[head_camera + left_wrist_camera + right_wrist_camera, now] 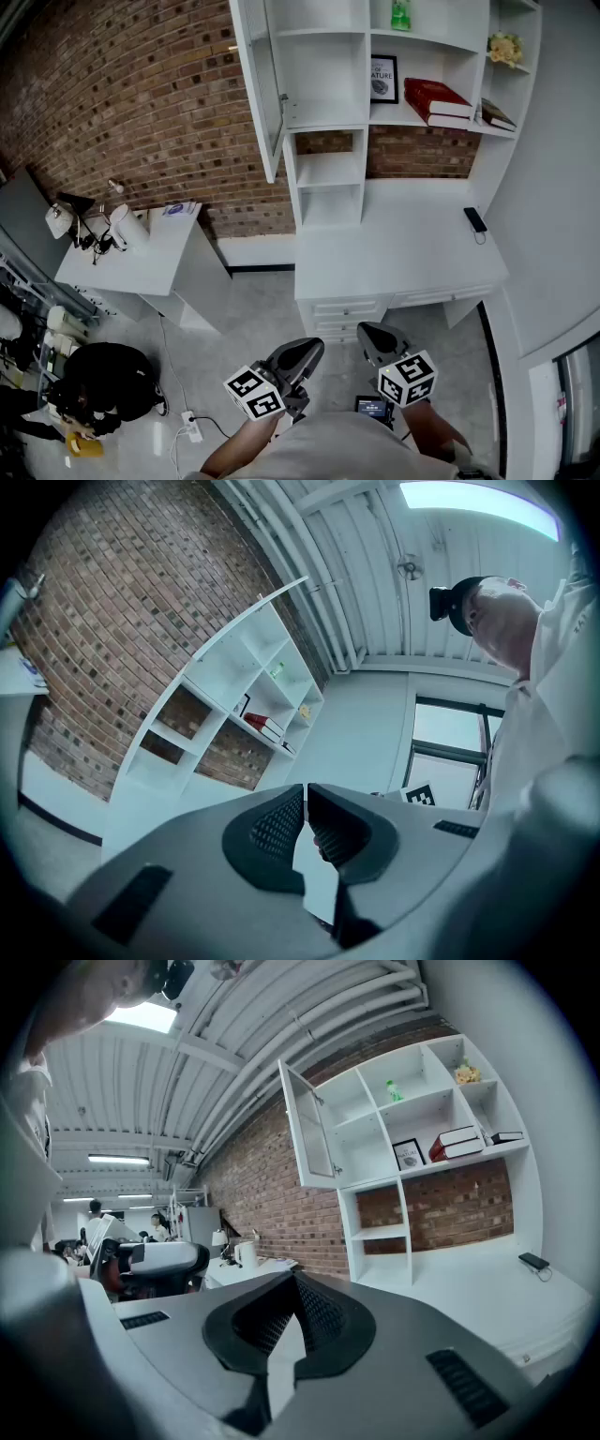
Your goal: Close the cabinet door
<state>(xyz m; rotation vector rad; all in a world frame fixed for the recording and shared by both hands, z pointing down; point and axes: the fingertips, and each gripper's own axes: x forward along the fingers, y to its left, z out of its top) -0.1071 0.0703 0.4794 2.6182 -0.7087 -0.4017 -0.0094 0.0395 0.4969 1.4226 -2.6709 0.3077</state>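
Left gripper view, fingers (272, 822) together, empty, right gripper (294, 1281) likewise

I see the white-framed cabinet door (258, 89) swung wide open, hinged on the left of the shelf unit's (330, 155) upper-left compartment.

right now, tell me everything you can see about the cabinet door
The cabinet door is a tall, narrow white frame around a paler panel that may be glass. It stands wide open, swung out from the left side of the upper left compartment of the white shelf unit, upright and in front of the brick wall. A small fitting shows on its inner face. It meets only the shelf unit along its hinged edge; nothing else touches it.
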